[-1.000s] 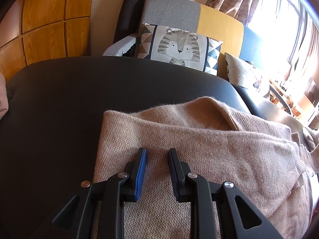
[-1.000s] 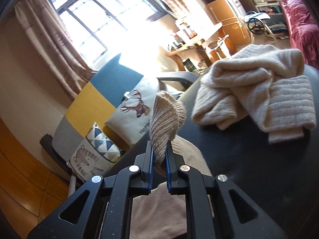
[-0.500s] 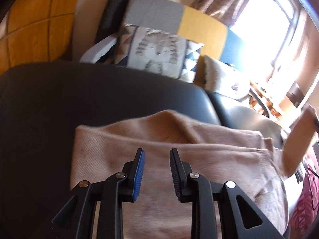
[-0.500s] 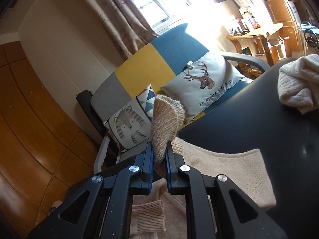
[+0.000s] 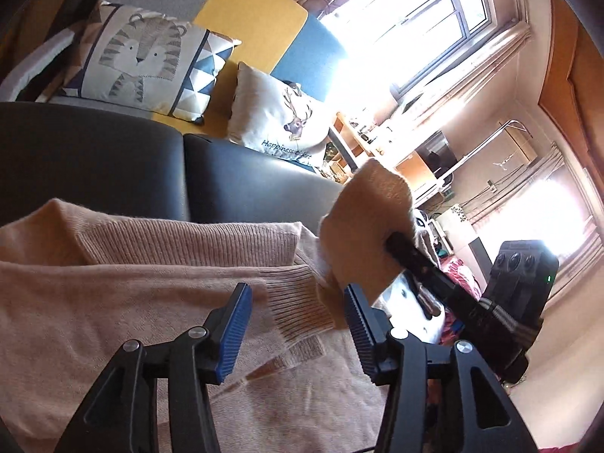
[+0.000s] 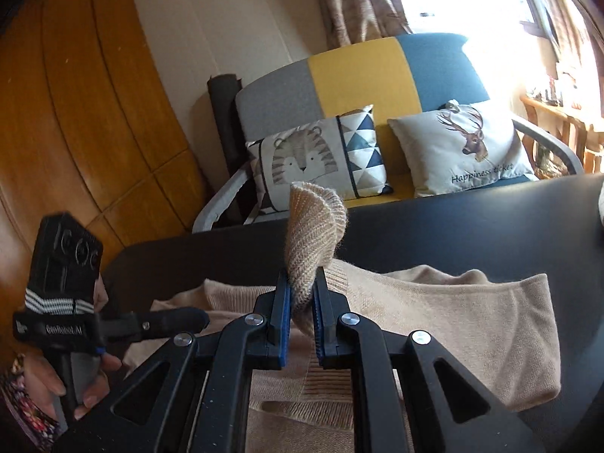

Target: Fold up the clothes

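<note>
The beige sweater lies spread on the black table, one ribbed cuff lifted clear of it. My right tongs are pressed together on that cuff — it stands up between the pads. My left tongs are spreading above the sweater's other cuff, nothing between them. Behind the table, a sofa with a tiger pillow and a deer pillow.

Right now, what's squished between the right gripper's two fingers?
A folded bit of the tan sweater, its ribbed edge, pinched in the right gripper. The right wrist view shows it.
</note>
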A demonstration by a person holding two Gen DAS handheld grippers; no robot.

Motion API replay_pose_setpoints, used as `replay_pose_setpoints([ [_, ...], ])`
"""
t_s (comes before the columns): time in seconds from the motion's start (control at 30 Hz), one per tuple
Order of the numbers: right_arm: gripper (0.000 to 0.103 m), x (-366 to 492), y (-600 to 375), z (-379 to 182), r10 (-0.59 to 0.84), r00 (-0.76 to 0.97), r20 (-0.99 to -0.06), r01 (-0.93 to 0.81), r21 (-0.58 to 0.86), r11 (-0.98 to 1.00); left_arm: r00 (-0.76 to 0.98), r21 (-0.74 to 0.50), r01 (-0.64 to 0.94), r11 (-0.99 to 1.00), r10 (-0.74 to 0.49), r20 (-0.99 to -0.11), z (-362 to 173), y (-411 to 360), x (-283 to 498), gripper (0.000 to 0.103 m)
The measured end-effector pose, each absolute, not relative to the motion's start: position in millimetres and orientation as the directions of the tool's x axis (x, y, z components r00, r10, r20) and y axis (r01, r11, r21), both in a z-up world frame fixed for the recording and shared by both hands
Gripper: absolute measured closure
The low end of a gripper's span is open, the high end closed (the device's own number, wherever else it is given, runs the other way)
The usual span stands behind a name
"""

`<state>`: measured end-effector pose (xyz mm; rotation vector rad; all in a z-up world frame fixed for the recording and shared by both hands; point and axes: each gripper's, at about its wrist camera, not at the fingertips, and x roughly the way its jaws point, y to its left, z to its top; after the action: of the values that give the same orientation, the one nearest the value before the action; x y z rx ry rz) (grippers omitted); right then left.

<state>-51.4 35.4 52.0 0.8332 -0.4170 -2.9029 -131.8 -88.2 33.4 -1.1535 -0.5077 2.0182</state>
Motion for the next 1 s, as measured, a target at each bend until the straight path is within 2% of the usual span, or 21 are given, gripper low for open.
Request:
replay_pose_setpoints([
  [0.23, 0.092, -59, -8, 20, -0.167, -0.812, -0.559, 0.083, 0.173, -0.981, -0.327, -0.68, -0.322, -0.659, 0.751, -0.574, 14, -104, -133, 0.045],
  [0.43, 0.092, -56, -25, -9, -0.157, -0.773, -0.615, 0.113, 0.111, -0.987, -0.27, -0.767, -0.215, -0.605, 0.791, -0.549, -12, -115, -143, 0.04],
  [0.57, 0.088, -54, -23, -22, -0.211, -0.742, -0.637, 0.12, 0.184, -0.976, -0.236, -0.783, -0.178, -0.596, 0.798, -0.554, -25, -110, -146, 0.035],
  [0.7, 0.084, -42, -13, -23, -0.282, -0.746, -0.603, 0.12, 0.295, -0.948, -0.221, -0.792, -0.163, -0.589, 0.804, -0.553, -35, -105, -141, 0.034],
  [1.0, 0.083, -30, -30, -27, -0.343, -0.727, -0.596, 0.194, 0.301, -0.934, -0.277, -0.832, -0.154, -0.533, 0.832, -0.481, -37, -120, -122, 0.033],
])
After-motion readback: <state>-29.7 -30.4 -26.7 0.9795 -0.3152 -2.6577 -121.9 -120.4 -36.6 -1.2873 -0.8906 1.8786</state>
